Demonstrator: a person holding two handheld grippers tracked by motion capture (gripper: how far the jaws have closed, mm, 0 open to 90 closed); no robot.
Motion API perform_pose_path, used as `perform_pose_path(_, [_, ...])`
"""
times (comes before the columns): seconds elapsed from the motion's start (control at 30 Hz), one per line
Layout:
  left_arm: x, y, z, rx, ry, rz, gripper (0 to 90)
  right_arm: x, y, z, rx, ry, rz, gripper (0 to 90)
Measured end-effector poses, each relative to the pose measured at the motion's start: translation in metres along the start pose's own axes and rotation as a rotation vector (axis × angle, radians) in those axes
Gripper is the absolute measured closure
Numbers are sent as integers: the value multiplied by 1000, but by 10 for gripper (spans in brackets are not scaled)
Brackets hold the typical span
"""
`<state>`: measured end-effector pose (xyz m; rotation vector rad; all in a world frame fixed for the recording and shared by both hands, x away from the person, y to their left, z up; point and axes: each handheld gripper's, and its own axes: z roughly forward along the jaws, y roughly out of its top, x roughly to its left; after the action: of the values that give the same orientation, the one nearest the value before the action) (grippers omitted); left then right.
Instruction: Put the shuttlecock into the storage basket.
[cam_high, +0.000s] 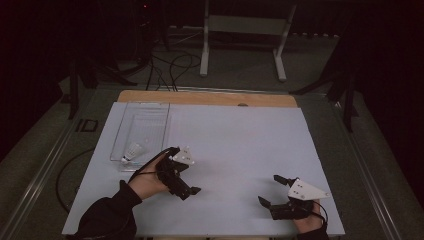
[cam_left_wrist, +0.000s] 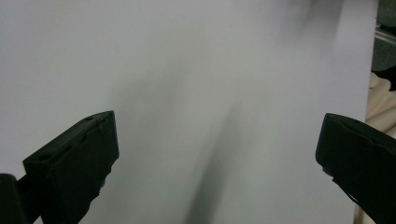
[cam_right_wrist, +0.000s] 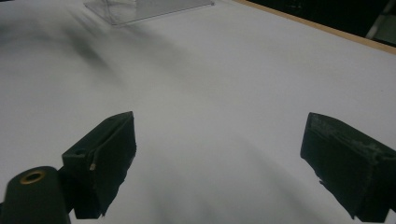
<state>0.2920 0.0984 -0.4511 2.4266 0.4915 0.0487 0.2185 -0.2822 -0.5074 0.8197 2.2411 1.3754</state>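
A clear plastic tray (cam_high: 145, 122) lies at the back left of the white table top (cam_high: 240, 140). A small white object shaped like a shuttlecock (cam_high: 133, 151) rests at the tray's near end. My left gripper (cam_high: 186, 170) is just right of that end, open and holding nothing. In the left gripper view the left gripper (cam_left_wrist: 217, 140) has bare white table between its jaws. My right gripper (cam_high: 268, 188) is near the front right edge, also open and empty. In the right gripper view the right gripper (cam_right_wrist: 219, 140) points across the table at the tray (cam_right_wrist: 140, 9).
A wooden strip (cam_high: 207, 97) runs along the table's far edge. Beyond it, on the dark floor, stand a white metal frame (cam_high: 240, 25) and loose black cables (cam_high: 170, 65). Metal rails (cam_high: 37, 180) flank the table.
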Motion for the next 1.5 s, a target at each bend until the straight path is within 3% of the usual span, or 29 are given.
perform_pose_path(0.6, [-11, -36, -2, -41, -40, -10, 2, 0, 0, 0, 7, 3, 5, 105])
perform_pose_path(0.83, [-9, -54, -7, -62, -30, -25, 2, 0, 0, 1, 8, 5, 3, 105])
perform_pose_path(0.97, [-10, -63, -7, -39, -7, -35, 2, 1, 0, 1, 9, 5, 2, 105])
perform_pose_path(1.03, [-10, -68, -10, -63, 10, -36, 1, 1, 0, 1, 9, 4, 2, 105])
perform_pose_path(1.23, [-11, -79, -12, -53, 37, -75, 1, 1, 0, 1, 9, 4, 0, 105])
perform_pose_path(1.5, [-13, -93, -14, -94, 66, -110, 1, 1, 0, 1, 12, 3, -2, 105])
